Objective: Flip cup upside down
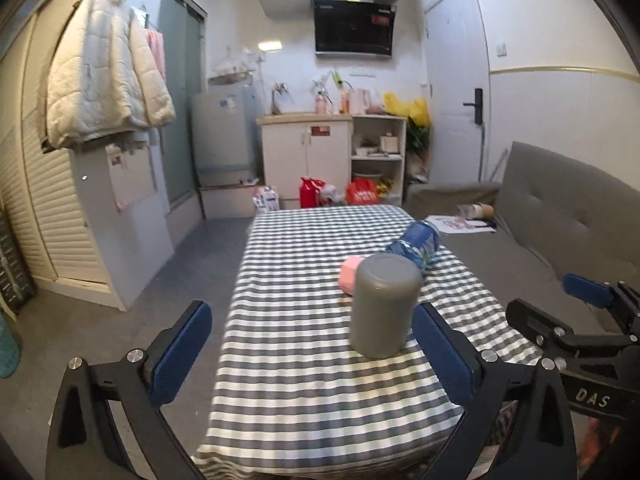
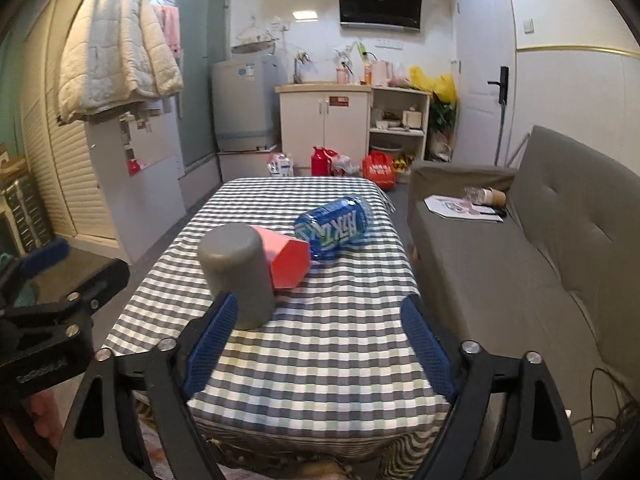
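Note:
A grey cup (image 1: 383, 305) stands upside down, closed base up, on the checked tablecloth (image 1: 296, 360). In the right wrist view the cup (image 2: 240, 276) is at the left. My left gripper (image 1: 312, 340) is open and empty, with the cup just inside its right finger (image 1: 440, 354). My right gripper (image 2: 320, 340) is open and empty; its left finger (image 2: 212, 340) is close in front of the cup. Whether either finger touches the cup I cannot tell. The right gripper also shows at the right edge of the left wrist view (image 1: 560, 312).
A pink box (image 2: 286, 262) lies right behind the cup, and a blue water bottle (image 2: 334, 226) lies on its side behind that. A grey sofa (image 2: 540, 240) runs along the table's right. Cabinets and bags stand on the floor at the far end.

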Demonstrator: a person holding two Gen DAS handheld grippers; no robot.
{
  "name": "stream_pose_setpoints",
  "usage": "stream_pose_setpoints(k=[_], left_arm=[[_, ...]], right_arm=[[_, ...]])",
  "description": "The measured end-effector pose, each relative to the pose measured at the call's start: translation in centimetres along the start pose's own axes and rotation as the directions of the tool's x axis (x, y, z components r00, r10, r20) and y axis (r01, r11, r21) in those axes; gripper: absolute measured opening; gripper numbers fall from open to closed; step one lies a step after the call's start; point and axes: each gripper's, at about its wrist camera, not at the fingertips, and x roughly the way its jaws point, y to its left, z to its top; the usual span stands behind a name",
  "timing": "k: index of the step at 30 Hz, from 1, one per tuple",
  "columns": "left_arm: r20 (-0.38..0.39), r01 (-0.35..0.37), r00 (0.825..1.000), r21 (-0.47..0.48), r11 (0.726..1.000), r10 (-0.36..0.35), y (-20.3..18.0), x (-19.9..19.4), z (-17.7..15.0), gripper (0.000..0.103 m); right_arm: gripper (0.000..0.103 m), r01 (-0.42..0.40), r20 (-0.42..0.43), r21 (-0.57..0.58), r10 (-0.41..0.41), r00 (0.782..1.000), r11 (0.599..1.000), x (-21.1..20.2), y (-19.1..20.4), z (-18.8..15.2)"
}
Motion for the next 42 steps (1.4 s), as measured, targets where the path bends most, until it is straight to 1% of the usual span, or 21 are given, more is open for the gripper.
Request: stream_pose_setpoints(k=[2,3,4,5,8,11,15,19,30,39,42], left_arm=[[-0.003,0.001,1.000,-0.013,1.000,-0.002,0.4,0.1,-0.3,0.103],[-0.008,-0.010,1.000,-0.024,1.000,0.010,0.7,0.1,-0.5,0.103],[-0.009,-0.020,1.000,-0.029,0.999,0.020,0.8,0.1,-0.8,0.103],[-0.010,-0.028,1.000,-0.035,0.999,0.028,0.9,0.1,-1.1,0.103],[-0.016,-0.029,0.999,-0.032,0.999,0.029,1.1,0.2,-1.8,0.103],[-0.005,-0.024,1.000,-0.041,0.999,0.024,1.3,-0.1,-2.2,0.103],[-0.012,-0.020,1.000,-0.046,0.999,0.020,1.4,0.0,-2.6,0.103],[-0.012,-0.025,1.000,-0.046,0.999,0.024,1.4,-0.1,-2.7,0.103],[-0.019,-0.042,0.999,-0.035,0.998,0.042,1.2,-0.1,-2.9,0.103],[-0.024,-0.019,1.000,-0.022,1.000,0.018,0.8,0.1,-2.9,0.103],[-0.023,-0.021,1.000,-0.021,1.000,0.021,0.7,0.1,-3.0,0.103]], right_arm=[[0.096,0.005,0.018,0.010,-0.005,1.000,1.000,-0.2,0.1,-0.3],[0.097,0.004,0.020,0.020,-0.004,1.000,1.000,-0.2,0.1,-0.5],[0.102,0.007,0.021,0.031,-0.007,1.000,0.999,-0.2,0.1,-0.6],[0.103,0.009,0.025,0.038,-0.010,1.000,0.999,-0.2,-0.1,-0.8],[0.103,0.015,0.037,0.049,-0.017,0.999,0.999,-0.3,-0.2,-1.4],[0.103,0.016,0.020,0.049,-0.017,1.000,0.999,0.2,-0.2,-1.9],[0.103,0.012,0.040,0.032,-0.013,0.999,0.999,-0.2,0.2,-2.1],[0.103,0.011,0.032,0.041,-0.012,0.999,0.999,0.0,0.1,-2.2],[0.103,0.017,0.047,0.046,-0.019,0.999,0.999,-0.5,-0.2,-2.3],[0.103,0.025,0.043,0.022,-0.026,0.999,0.999,-0.3,0.2,-2.2],[0.103,0.025,0.042,0.022,-0.026,0.999,0.999,-0.3,0.2,-2.2]])
